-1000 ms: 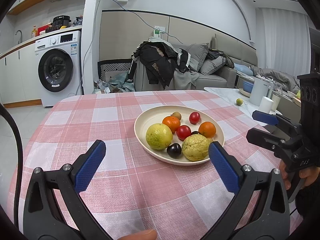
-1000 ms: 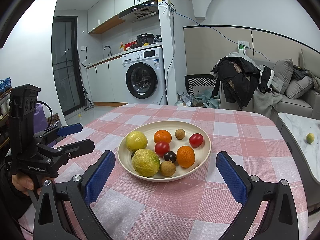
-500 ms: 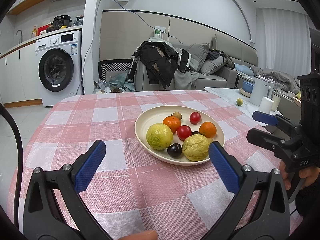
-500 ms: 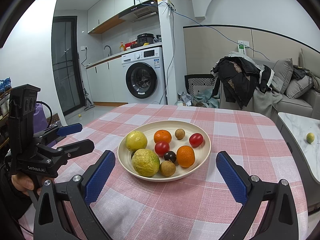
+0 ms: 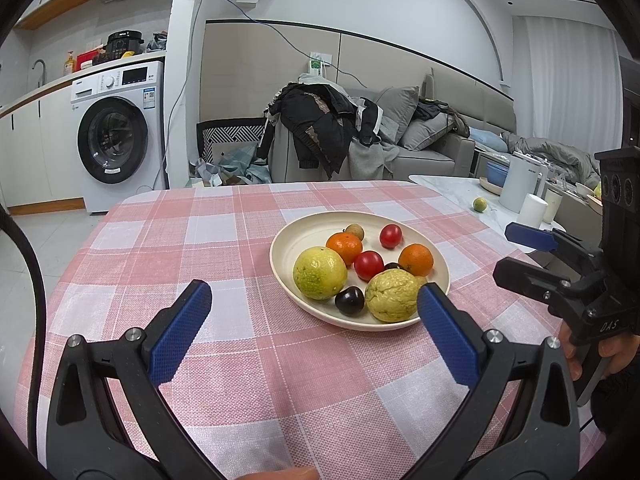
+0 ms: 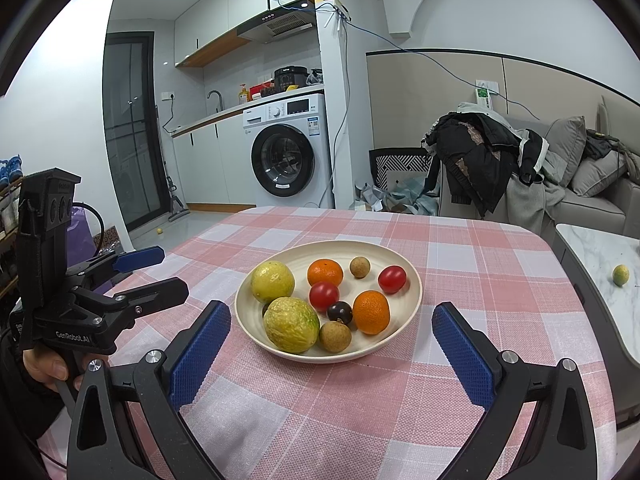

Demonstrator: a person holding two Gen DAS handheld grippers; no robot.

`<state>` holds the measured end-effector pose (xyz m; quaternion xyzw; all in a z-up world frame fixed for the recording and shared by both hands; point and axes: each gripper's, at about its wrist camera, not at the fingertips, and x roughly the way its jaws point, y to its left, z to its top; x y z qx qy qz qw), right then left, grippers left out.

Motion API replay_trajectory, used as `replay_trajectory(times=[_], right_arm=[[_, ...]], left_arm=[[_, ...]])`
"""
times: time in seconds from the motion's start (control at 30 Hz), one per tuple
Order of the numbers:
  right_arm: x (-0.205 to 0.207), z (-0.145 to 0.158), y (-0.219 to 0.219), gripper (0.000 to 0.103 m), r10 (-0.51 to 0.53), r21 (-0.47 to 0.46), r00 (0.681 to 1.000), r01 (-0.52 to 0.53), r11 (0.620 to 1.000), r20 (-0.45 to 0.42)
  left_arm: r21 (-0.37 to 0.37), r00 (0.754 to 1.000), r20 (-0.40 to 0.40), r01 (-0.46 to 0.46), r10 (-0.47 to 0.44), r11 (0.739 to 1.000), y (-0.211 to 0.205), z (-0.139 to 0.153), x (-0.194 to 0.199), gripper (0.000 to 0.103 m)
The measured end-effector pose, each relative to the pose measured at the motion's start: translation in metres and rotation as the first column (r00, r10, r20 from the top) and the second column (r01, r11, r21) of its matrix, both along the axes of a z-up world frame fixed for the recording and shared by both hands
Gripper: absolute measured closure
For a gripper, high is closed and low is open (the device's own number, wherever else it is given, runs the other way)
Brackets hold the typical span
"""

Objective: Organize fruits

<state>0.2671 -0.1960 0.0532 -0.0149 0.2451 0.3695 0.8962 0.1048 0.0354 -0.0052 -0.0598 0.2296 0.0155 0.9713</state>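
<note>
Nothing has shifted over the last second: all fruits, apparently nine, sit in the round cream plate (image 6: 414, 280) on the pink-checked worktop (image 6: 460, 248), left gripper (image 5: 314, 322) and right gripper (image 6: 331, 342) both spread wide, empty, short of it—fits sorted or unsorted.

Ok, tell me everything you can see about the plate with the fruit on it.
The plate is round, shallow and cream coloured, with a smooth matte look, maybe plastic or ceramic. It sits flat on the pink checked tablecloth, near the middle of the table. It holds two big yellow-green fruits, two oranges, two red tomatoes, a dark plum-like fruit and two small brown ones. Neither pair of tongs touches it.
</note>
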Motion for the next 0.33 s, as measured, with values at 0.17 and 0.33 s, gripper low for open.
replay_trajectory(times=[0.17,0.33], right_arm=[[0.0002,0.0001,0.0,0.0,0.0,0.0,1.0,0.0,1.0,0.0],[0.0004,0.0008,0.0,0.0,0.0,-0.001,1.0,0.0,1.0,-0.001]], left_arm=[[-0.003,1.0,0.002,-0.001,0.001,1.0,0.0,0.0001,-0.0004,0.0],[-0.002,1.0,0.005,-0.001,0.002,1.0,0.0004,0.0013,-0.0003,0.0]])
